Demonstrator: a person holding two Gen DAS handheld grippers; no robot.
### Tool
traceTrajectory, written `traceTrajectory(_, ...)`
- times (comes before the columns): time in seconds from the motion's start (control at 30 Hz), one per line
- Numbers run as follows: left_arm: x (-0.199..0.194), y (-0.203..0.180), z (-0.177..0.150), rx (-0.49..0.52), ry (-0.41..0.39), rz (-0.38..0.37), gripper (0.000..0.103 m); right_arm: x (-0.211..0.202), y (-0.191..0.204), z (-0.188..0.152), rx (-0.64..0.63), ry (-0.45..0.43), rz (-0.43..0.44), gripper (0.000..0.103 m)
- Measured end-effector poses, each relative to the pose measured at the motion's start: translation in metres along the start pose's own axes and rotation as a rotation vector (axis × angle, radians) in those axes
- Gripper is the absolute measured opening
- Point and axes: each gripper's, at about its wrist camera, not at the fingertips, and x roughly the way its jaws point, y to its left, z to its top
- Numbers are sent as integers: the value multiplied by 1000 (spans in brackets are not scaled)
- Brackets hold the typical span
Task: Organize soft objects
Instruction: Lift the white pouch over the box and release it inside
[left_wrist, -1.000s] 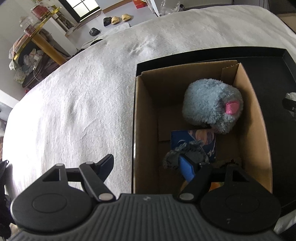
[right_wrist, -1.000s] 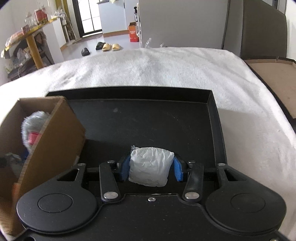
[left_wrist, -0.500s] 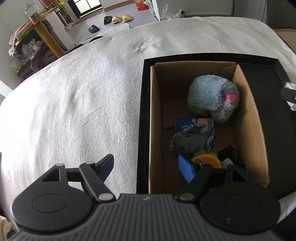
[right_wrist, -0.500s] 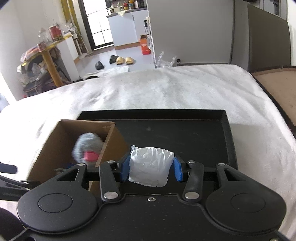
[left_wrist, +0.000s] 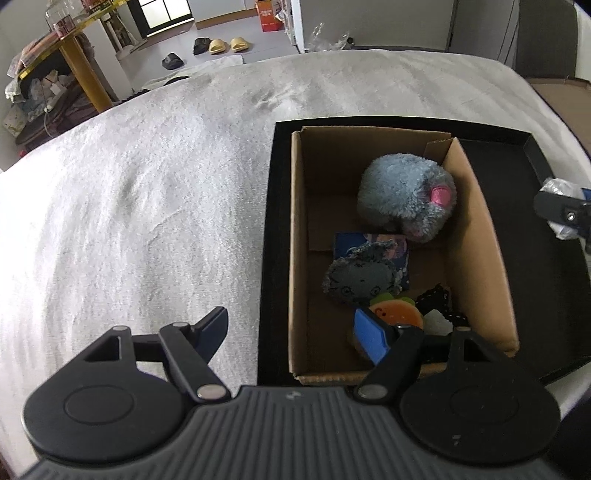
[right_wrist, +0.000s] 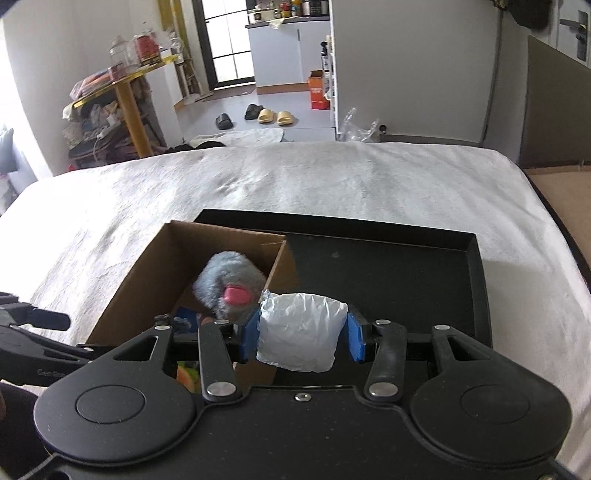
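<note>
Right gripper (right_wrist: 302, 334) clamped on white crumpled bundle (right_wrist: 298, 330), raised over black tray (right_wrist: 388, 266); cardboard box (right_wrist: 147, 273) just down-left, nearer this hand. Left gripper (left_wrist: 295, 332) spread wide, empty, straddling box's near-left wall.

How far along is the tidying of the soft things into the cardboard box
Mostly done, it seems. The cardboard box already holds a grey fluffy toy, a dark grey plush, an orange toy and some smaller bits. In hand: the right gripper grips a white crumpled bundle above the black tray. Left: dropping that in the box. The left gripper is open, empty.
</note>
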Motion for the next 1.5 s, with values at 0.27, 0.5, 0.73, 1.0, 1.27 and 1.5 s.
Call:
traceTrajectory(0.27,3,1,-2,8,-8,-32,72,-3,24,5,-58,-8,36,46)
traceTrajectory(0.5,6,6,-4,13,-7,-77,62,0,48,9,-112,8,67,46)
traceTrajectory(0.73,14,12,-4,-20,43,-156,40,2,64,10,-166,38,64,47)
traceTrajectory(1.0,22,17,-6,-28,91,-185,16,6,73,11,-208,66,44,47)
traceTrajectory(1.27,26,21,-8,-34,99,-198,12,3,73,7,-211,53,4,64)
traceTrajectory(1.5,24,21,-7,-46,96,-187,11,-6,60,-2,-166,55,-36,71)
